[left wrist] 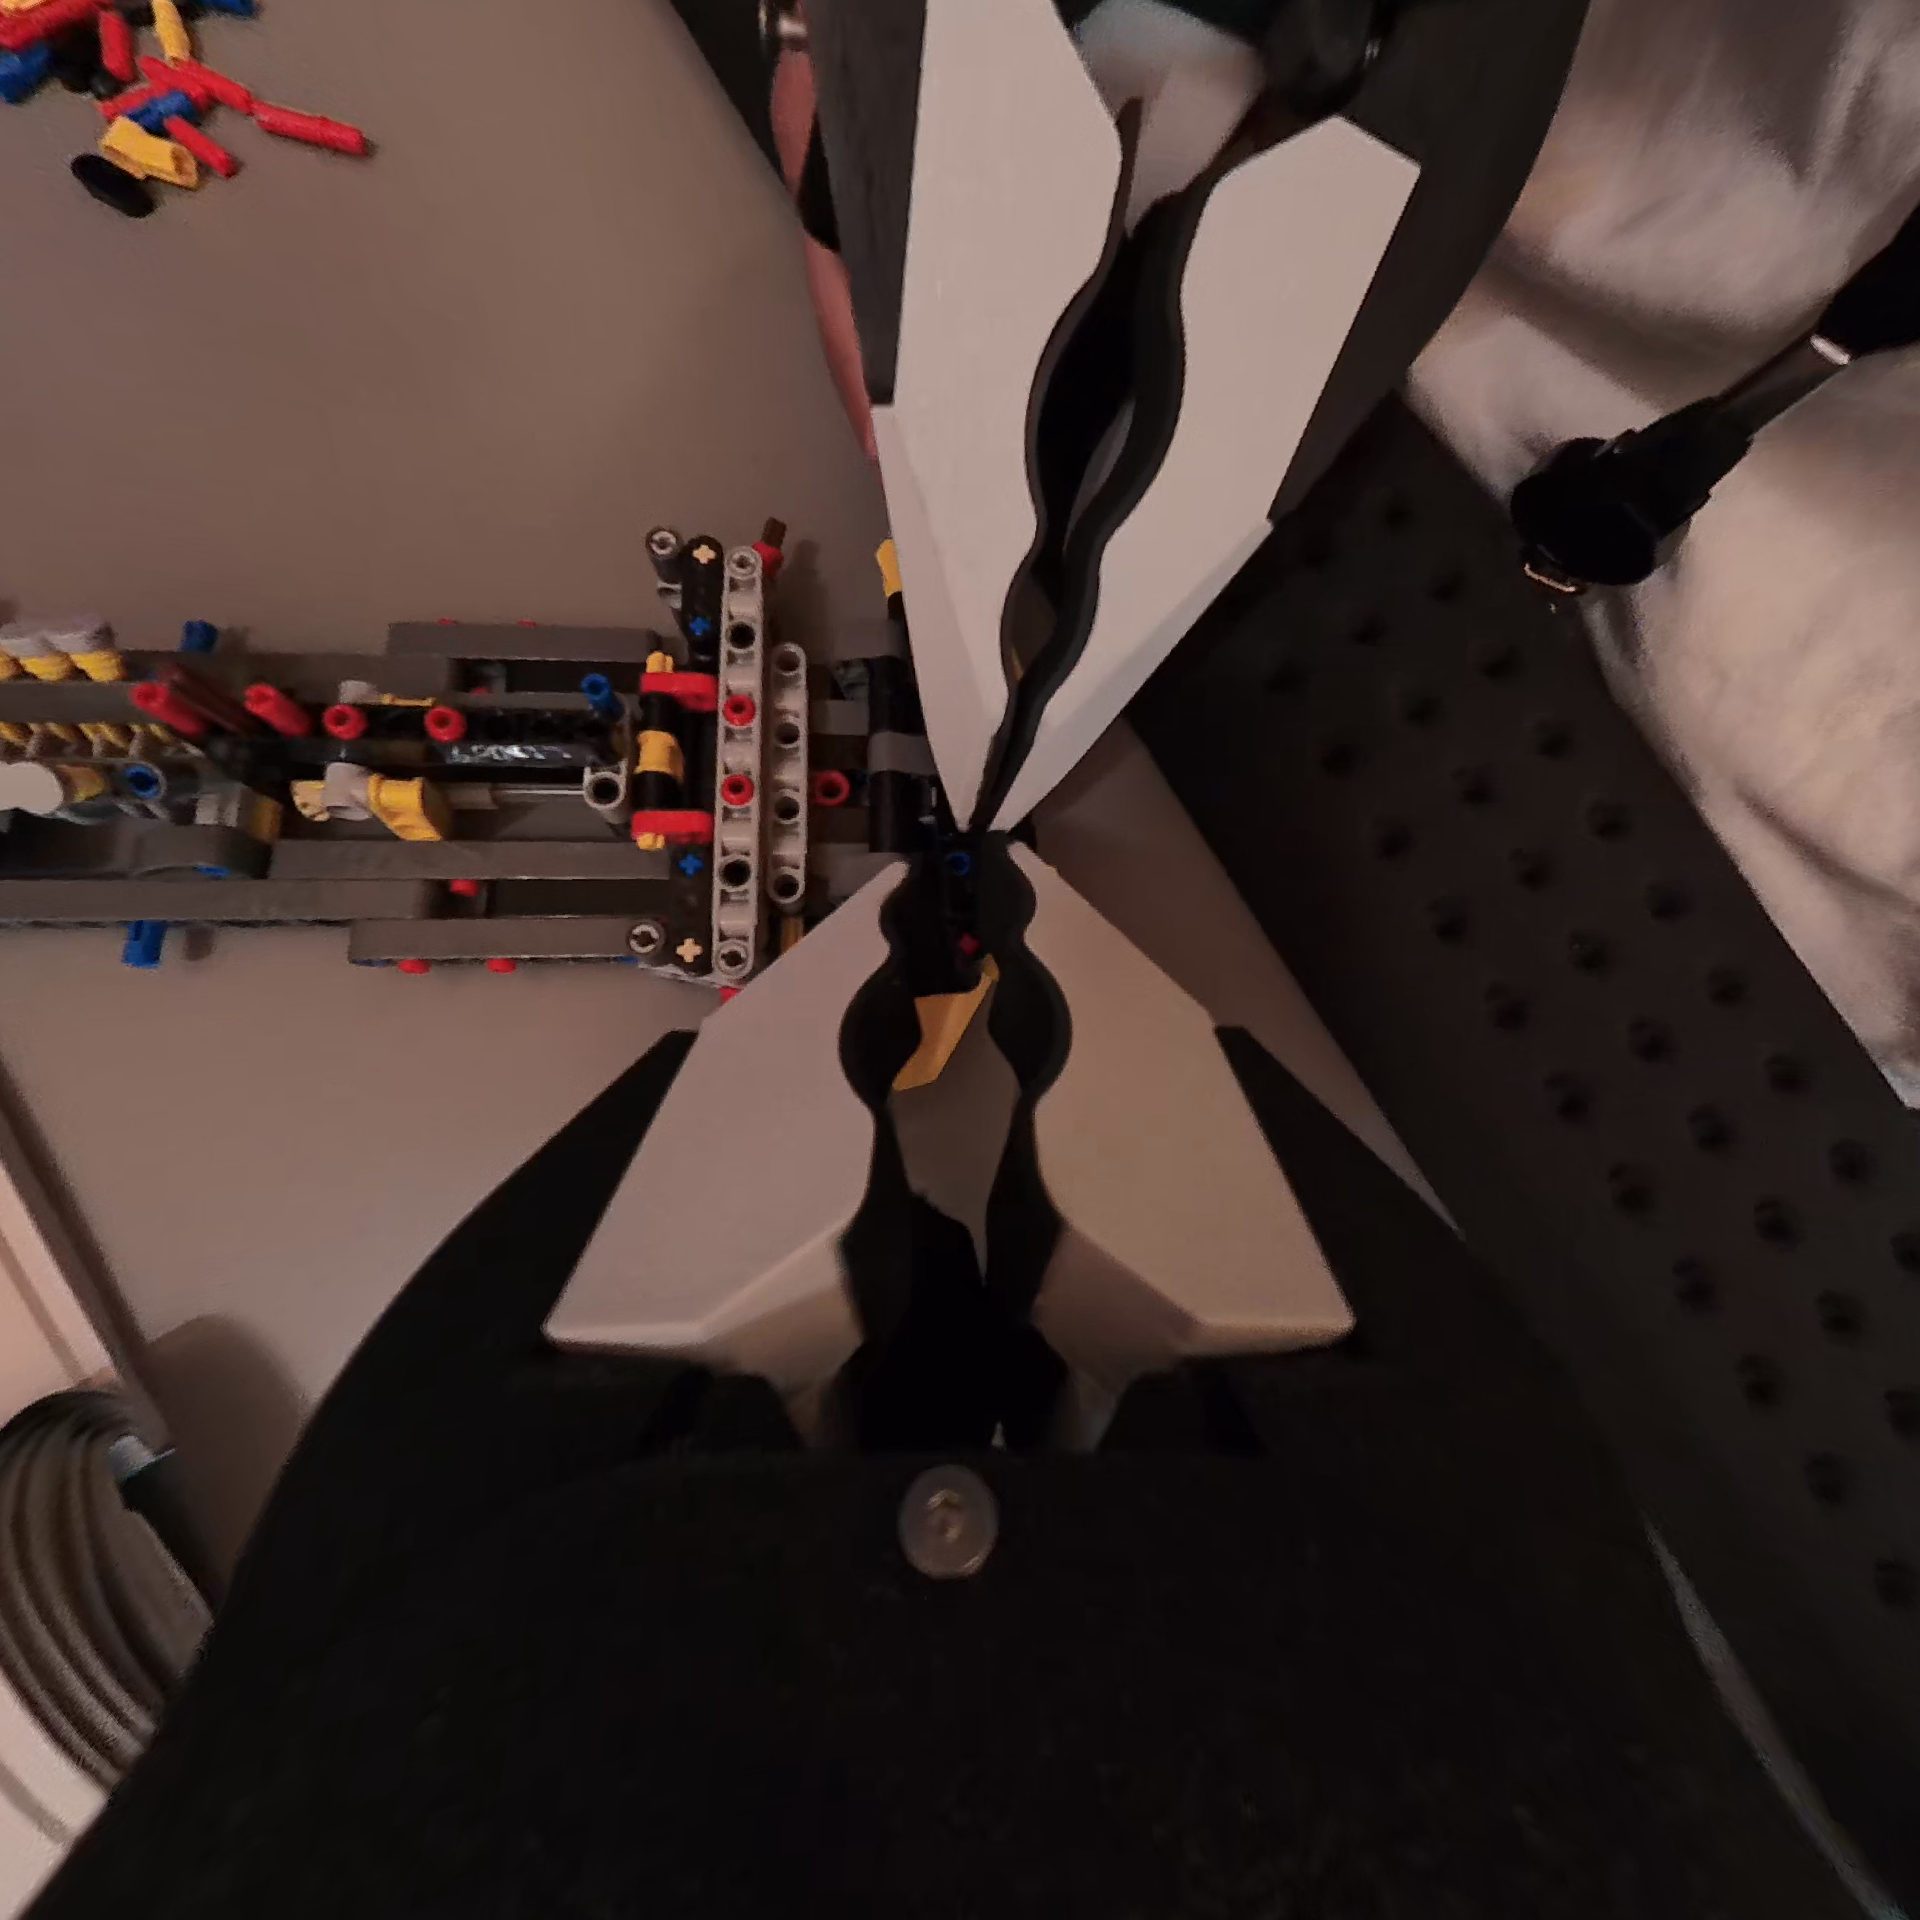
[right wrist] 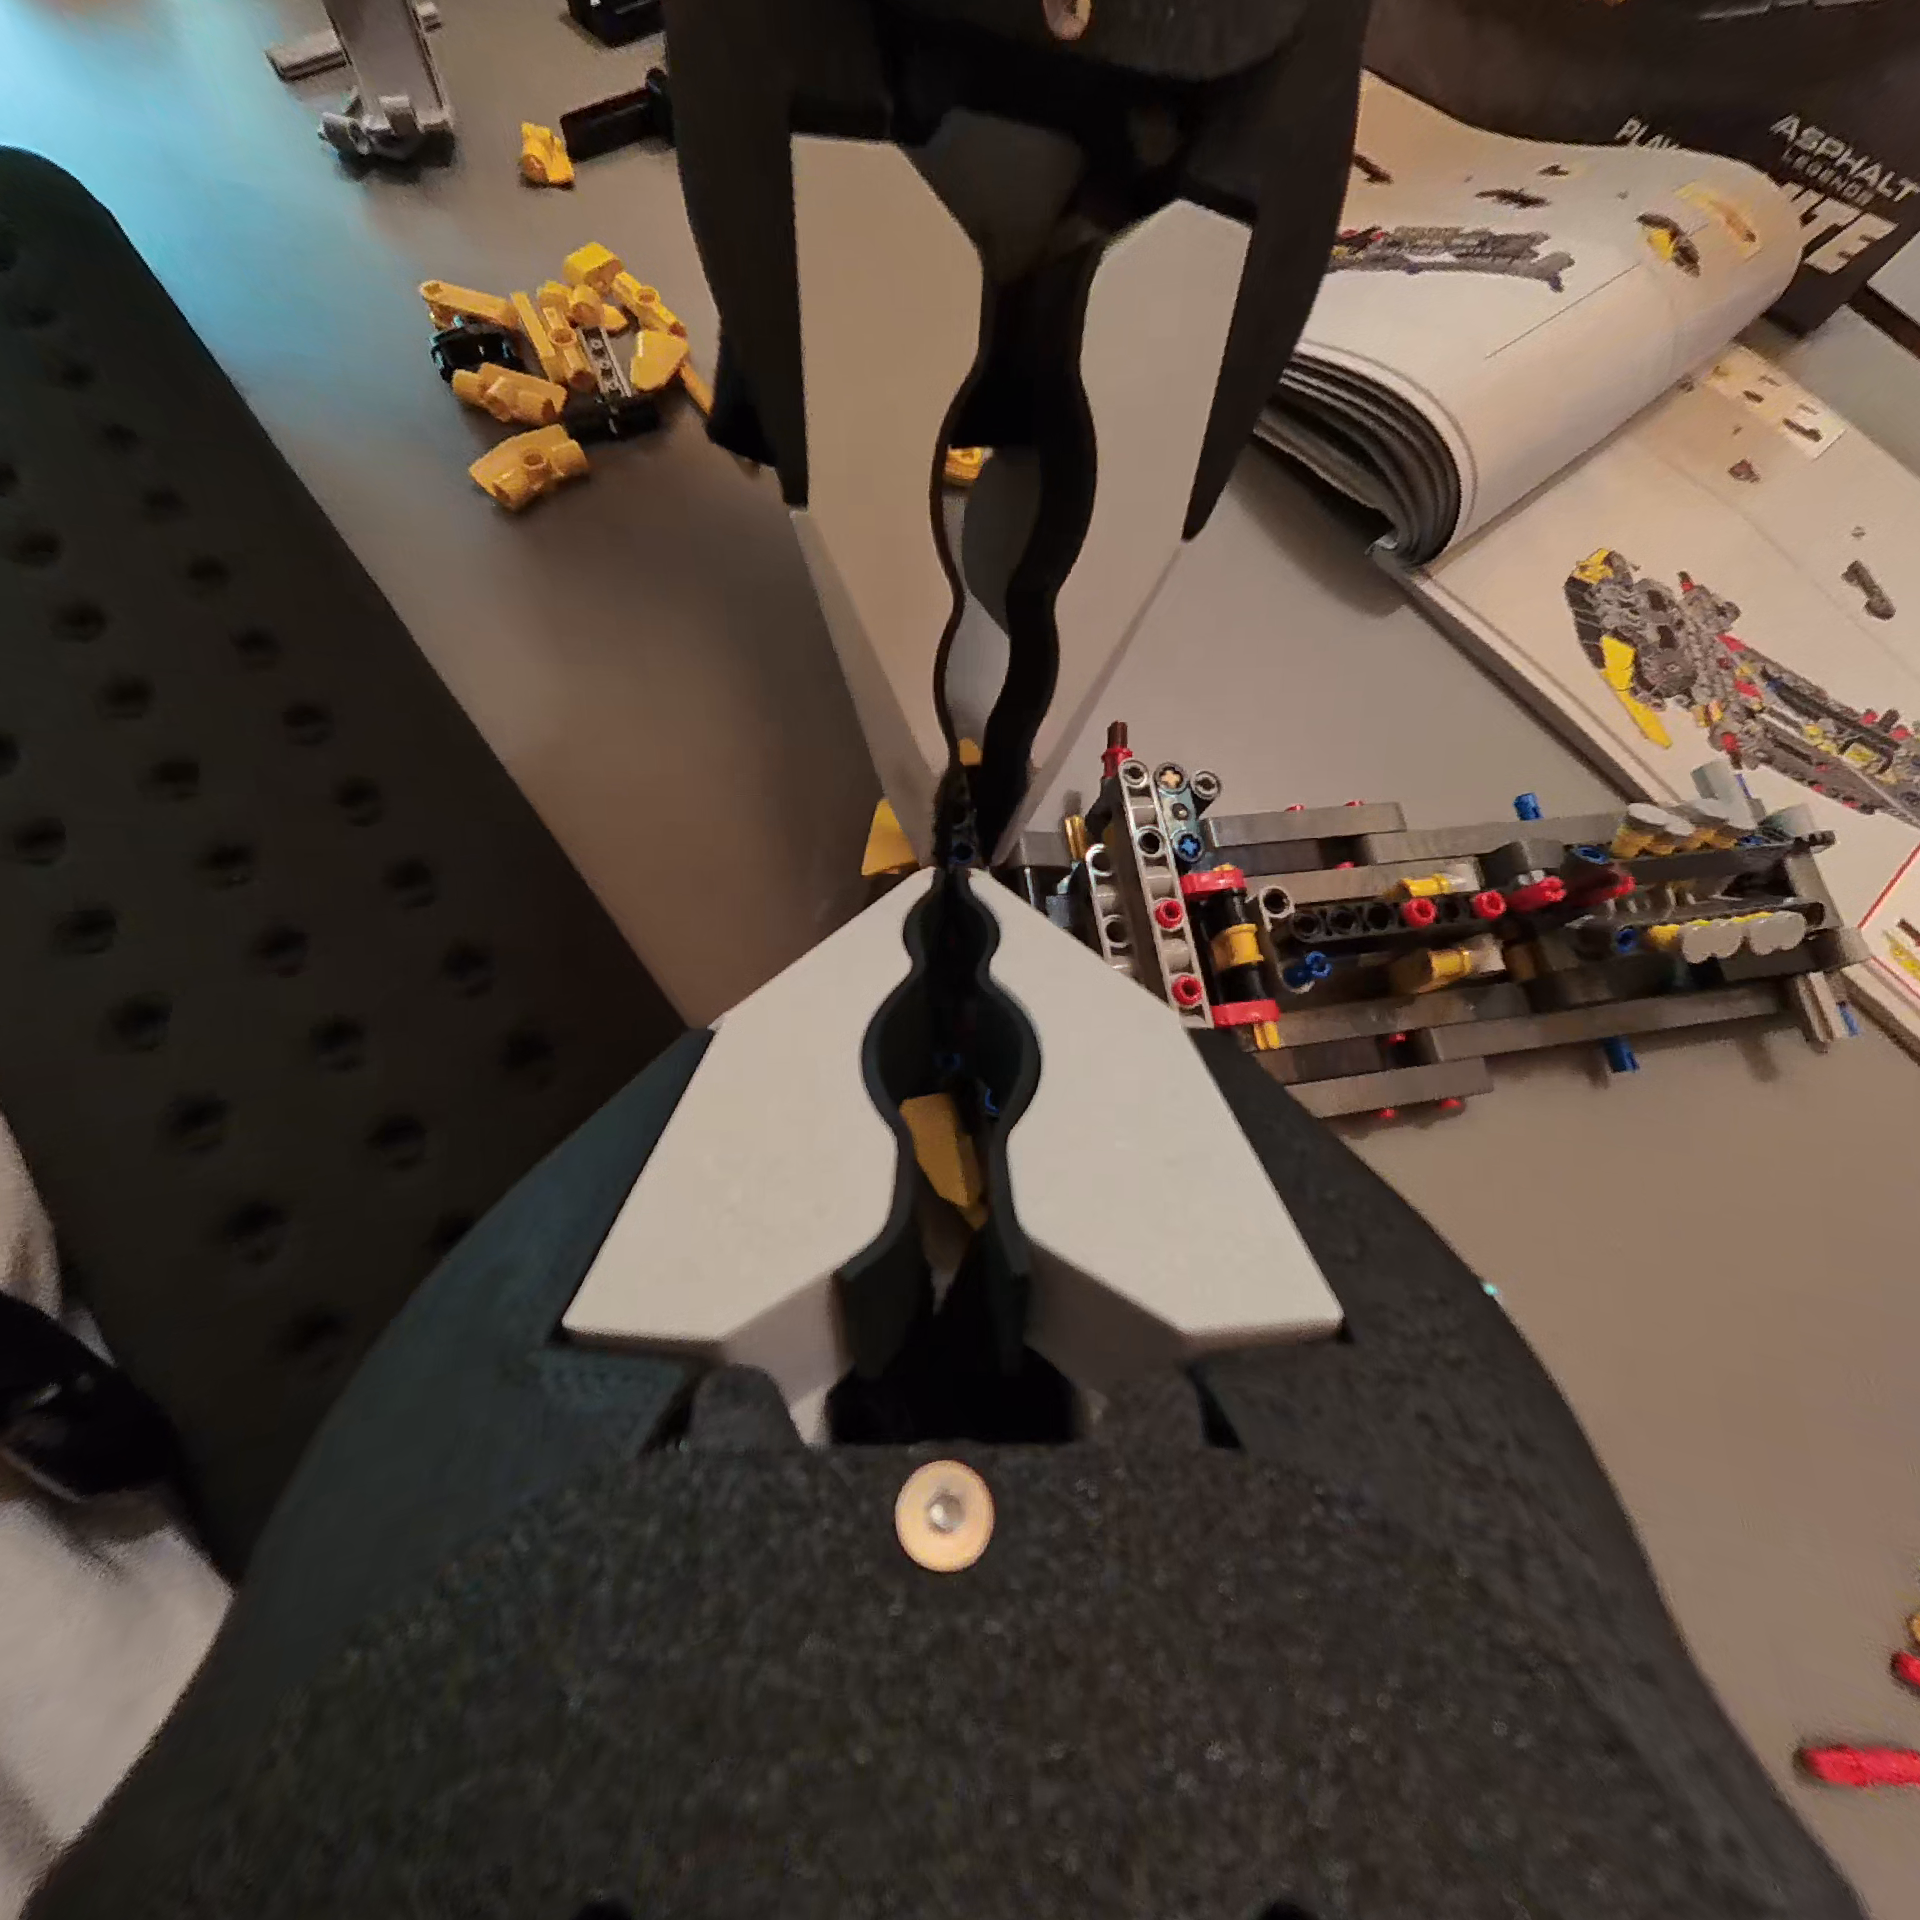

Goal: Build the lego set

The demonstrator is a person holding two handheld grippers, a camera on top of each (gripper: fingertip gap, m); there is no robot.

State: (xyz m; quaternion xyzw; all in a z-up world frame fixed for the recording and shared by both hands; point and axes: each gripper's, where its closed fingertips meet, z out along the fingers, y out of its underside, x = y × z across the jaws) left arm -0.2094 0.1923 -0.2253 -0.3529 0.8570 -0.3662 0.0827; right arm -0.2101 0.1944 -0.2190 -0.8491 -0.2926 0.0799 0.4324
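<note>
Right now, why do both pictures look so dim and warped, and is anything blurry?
Left wrist view: dim, warm light; wide-angle bending curves the table edge; the loose pieces at top left are soft. Right wrist view: bluish glare at the top left corner, red piece smeared at the edge, chassis fairly sharp.

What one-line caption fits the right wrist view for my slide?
Two white-fingered grippers, right and left, meet tip to tip on a small black-and-yellow brick piece beside the long grey brick chassis.

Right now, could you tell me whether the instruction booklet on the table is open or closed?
Open. In the right wrist view the instruction booklet lies spread on the table, earlier pages curled back in a thick roll and a diagram page flat beside the partly built model.
</note>
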